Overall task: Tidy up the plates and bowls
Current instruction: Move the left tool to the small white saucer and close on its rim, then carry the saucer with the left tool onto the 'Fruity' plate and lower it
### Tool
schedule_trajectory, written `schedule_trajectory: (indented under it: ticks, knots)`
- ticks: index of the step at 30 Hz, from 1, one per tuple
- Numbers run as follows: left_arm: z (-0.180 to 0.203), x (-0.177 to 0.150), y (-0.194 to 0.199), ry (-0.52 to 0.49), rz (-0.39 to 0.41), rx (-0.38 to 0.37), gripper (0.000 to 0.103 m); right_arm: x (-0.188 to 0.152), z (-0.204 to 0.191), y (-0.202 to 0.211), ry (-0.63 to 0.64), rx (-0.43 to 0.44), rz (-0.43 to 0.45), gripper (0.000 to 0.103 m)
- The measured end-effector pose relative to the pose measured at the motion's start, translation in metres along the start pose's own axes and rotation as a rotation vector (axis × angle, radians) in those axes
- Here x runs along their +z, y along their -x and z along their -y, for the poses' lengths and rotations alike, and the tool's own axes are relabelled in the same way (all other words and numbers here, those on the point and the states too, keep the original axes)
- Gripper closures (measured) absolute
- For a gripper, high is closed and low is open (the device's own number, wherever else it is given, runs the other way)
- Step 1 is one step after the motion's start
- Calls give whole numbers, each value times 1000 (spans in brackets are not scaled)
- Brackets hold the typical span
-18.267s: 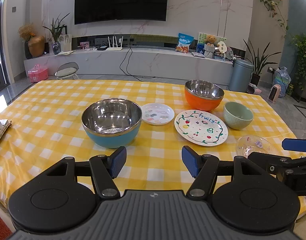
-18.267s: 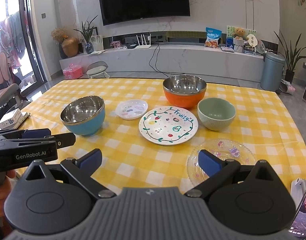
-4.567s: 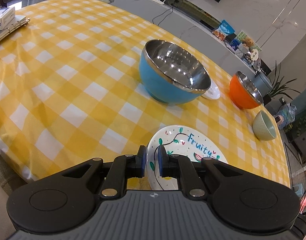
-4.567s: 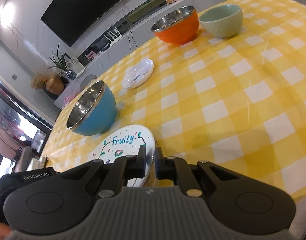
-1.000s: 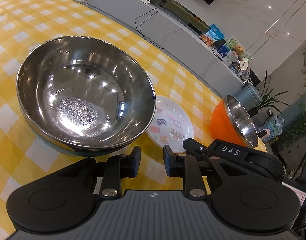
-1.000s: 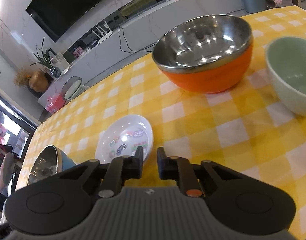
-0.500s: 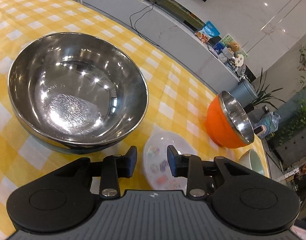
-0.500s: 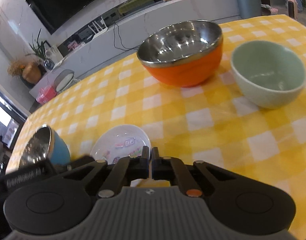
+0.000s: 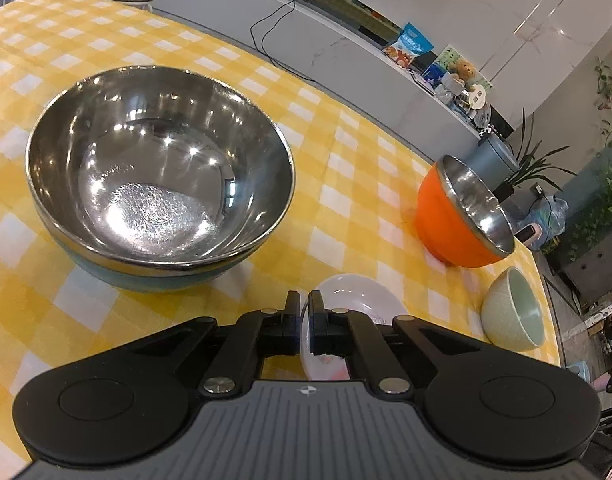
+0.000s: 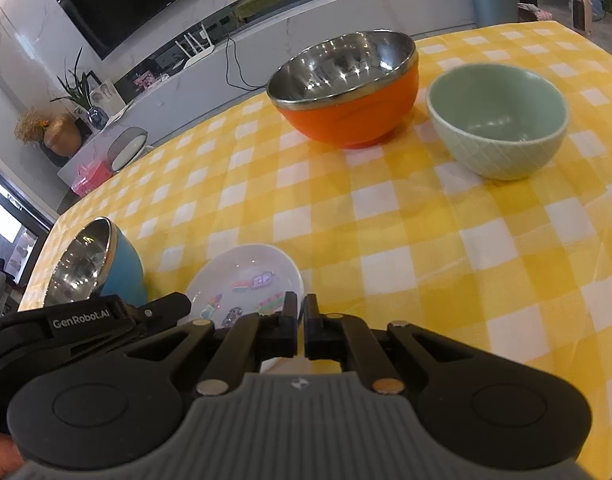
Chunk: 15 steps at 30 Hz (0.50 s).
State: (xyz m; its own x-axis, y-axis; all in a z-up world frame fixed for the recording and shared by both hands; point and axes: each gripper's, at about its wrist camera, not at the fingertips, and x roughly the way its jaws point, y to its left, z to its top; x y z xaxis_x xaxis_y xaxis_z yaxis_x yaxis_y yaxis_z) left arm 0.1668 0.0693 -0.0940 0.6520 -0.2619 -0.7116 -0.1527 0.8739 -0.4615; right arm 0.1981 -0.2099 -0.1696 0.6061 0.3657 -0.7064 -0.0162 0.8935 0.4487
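A small white plate [image 9: 358,296] with stickers lies on the yellow checked cloth between the bowls. My left gripper [image 9: 304,320] has its jaws closing onto the plate's near rim, which shows white between the pads. In the right wrist view the same plate [image 10: 246,276] has its right rim pinched in my right gripper [image 10: 300,320], which is shut. The left gripper [image 10: 174,308] meets the plate's left edge there. I cannot tell whether the plate is off the cloth. A steel bowl with a blue outside [image 9: 158,176] stands just left of the plate.
An orange steel bowl [image 10: 346,88] and a pale green bowl [image 10: 498,120] stand farther back on the right. The checked tablecloth [image 10: 426,240] lies bare between them and the plate. Past the table's far edge are a grey console [image 9: 306,40] and a bin [image 9: 490,156].
The small plate has come away from beside the blue bowl towards the left gripper, drawn by the shut right gripper. The left jaws, apart before, have closed on its rim.
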Motion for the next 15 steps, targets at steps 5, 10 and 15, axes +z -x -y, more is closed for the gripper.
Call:
schedule_trajectory:
  ticks: [5,10,15]
  knots:
    - [4,0,18,6,-2,-1,100,-1,-2,14,-22,12,18,103]
    - [11,-3,47,-15,10,7,100,-7,-6,36,-47,43,40,103]
    - [14,-9,75,-33,14,6,100,-19,-12,63,-60,70,58,103]
